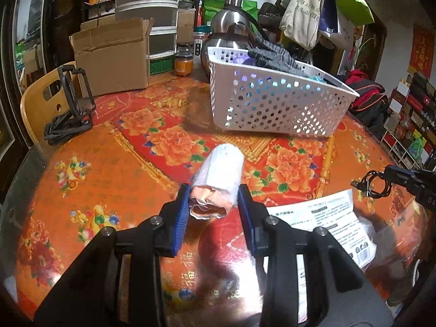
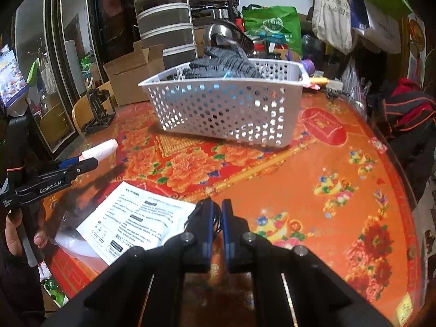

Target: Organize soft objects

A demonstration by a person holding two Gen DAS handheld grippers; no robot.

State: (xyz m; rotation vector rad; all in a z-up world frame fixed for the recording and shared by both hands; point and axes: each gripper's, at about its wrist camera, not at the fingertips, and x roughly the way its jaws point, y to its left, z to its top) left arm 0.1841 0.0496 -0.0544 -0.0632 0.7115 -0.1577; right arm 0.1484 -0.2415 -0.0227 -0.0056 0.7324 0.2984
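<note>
Slipping is the risk: rolled cloth [image 1: 218, 179], at the lower centre of the frame, is pinched only at its near end by left gripper [image 1: 214, 204], while right gripper [image 2: 216, 218], pressed together on a thin black cable [image 1: 372, 185], could be tangled before white basket [image 1: 272, 100] at the upper centre is reached.

"GenRobot.AI" stands in white on the left gripper [image 2: 81, 160]; beside it, the leaflet's [image 2: 136, 223] print is too small to read.

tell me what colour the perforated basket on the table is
White basket, seen best in the left wrist view.
</note>
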